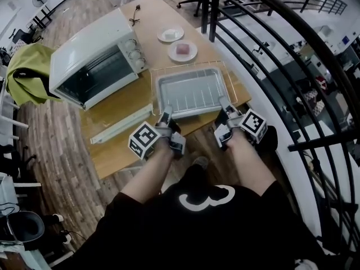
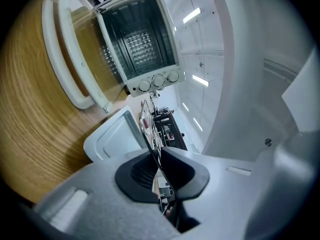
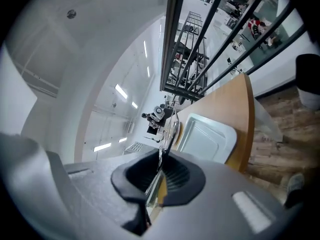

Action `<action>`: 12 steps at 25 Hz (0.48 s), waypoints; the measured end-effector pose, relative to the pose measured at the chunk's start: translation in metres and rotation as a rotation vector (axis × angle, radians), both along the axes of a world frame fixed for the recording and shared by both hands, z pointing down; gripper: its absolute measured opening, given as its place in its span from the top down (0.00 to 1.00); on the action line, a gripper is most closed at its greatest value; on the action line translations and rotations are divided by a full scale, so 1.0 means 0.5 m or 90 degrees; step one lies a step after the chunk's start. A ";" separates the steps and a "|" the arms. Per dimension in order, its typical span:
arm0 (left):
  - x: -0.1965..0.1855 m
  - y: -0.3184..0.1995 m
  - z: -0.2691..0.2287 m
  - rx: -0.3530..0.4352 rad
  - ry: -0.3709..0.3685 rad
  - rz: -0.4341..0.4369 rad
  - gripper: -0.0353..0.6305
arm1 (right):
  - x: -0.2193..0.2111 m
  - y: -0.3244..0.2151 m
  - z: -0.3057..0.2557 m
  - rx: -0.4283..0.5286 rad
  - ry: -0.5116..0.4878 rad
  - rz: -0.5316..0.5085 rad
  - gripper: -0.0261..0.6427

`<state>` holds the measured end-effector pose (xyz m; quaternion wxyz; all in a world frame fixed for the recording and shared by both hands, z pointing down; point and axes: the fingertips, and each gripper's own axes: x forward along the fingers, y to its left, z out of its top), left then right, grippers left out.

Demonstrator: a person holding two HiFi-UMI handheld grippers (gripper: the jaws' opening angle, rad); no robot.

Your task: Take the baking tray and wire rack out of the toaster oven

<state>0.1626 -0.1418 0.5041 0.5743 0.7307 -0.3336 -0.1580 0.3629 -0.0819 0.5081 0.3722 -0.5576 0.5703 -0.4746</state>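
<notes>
A wire rack (image 1: 232, 79) lies over a silver baking tray (image 1: 191, 90) on the wooden table (image 1: 112, 151), in front of the white toaster oven (image 1: 93, 58). My left gripper (image 1: 166, 112) is shut on the rack's near edge at its left, and my right gripper (image 1: 226, 107) is shut on the same edge at its right. In the left gripper view the rack (image 2: 148, 121) runs edge-on out of the left gripper (image 2: 157, 164), with the tray (image 2: 112, 136) beside it. The right gripper (image 3: 161, 171) pinches the rack (image 3: 171, 129) likewise, next to the tray (image 3: 207, 139). Whether rack and tray touch is unclear.
The oven's glass door (image 1: 121, 125) hangs open flat towards the table's near left. Two small white plates (image 1: 182, 51) sit behind the tray. A green cloth (image 1: 28, 72) lies left of the oven. A black railing (image 1: 270, 44) runs along the table's right side.
</notes>
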 end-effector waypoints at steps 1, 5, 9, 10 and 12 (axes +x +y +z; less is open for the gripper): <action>0.005 -0.005 0.010 -0.003 -0.003 0.002 0.91 | 0.005 -0.007 0.011 -0.005 0.000 -0.002 0.94; 0.014 -0.015 0.051 -0.015 -0.017 0.008 0.91 | 0.014 -0.021 0.054 -0.027 0.002 -0.006 0.94; 0.019 -0.020 0.086 -0.031 -0.028 0.010 0.91 | 0.021 -0.027 0.091 -0.048 -0.001 -0.009 0.93; 0.020 -0.020 0.091 -0.034 -0.030 0.011 0.91 | 0.022 -0.028 0.097 -0.052 -0.002 -0.010 0.93; 0.020 -0.023 0.101 -0.038 -0.032 0.012 0.91 | 0.022 -0.032 0.104 -0.055 0.001 -0.014 0.93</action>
